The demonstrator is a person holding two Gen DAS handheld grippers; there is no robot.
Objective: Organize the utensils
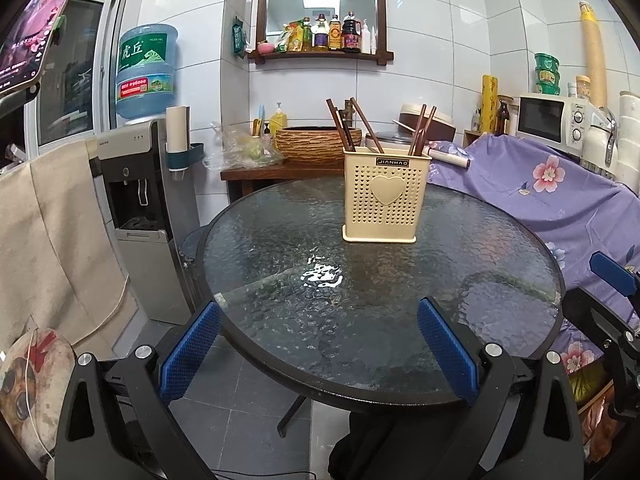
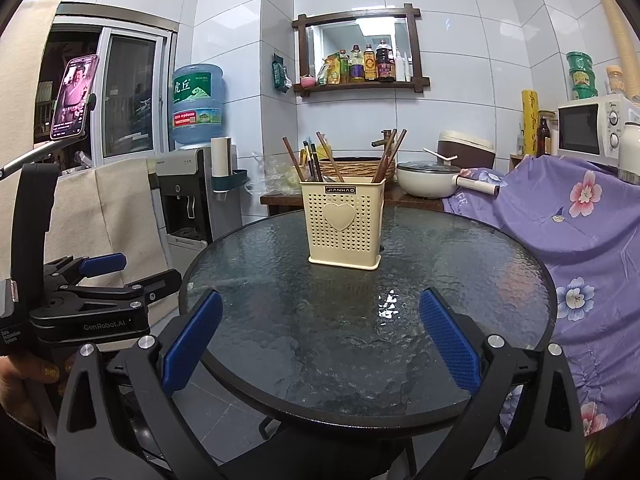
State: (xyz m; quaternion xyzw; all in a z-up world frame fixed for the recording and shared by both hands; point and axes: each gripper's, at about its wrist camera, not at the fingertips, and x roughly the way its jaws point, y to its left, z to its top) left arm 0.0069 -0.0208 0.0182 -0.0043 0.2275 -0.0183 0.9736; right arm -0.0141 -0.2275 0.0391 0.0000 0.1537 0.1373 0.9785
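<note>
From my left camera I see the left hand-held gripper (image 1: 320, 344) spread wide with nothing between its blue pads (image 1: 192, 350), hanging over the near edge of the round glass worktop (image 1: 280, 240). My right camera shows the right hand-held gripper (image 2: 320, 340) the same way, its pads wide apart and empty above the near rim of the worktop.

The cream utensil holder (image 1: 385, 194) stands upright on the far half of the worktop, well apart from both grippers. It has a perforated front with a raised heart and a small label at the top. Brown chopsticks (image 1: 344, 124) stick out of it in two clusters, one leaning out at the left side and one at the right (image 2: 390, 154). In the right view there may be a darker-handled utensil among the left cluster, but I cannot tell what it is at this size.

The rest of the glass is bare apart from a bright glare patch. At the left edge of the right view I can see the left gripper from the side, with part of a hand (image 2: 24, 384) beneath it. Behind the worktop are a water dispenser (image 1: 136, 188) and a purple floral cloth (image 1: 540, 184).
</note>
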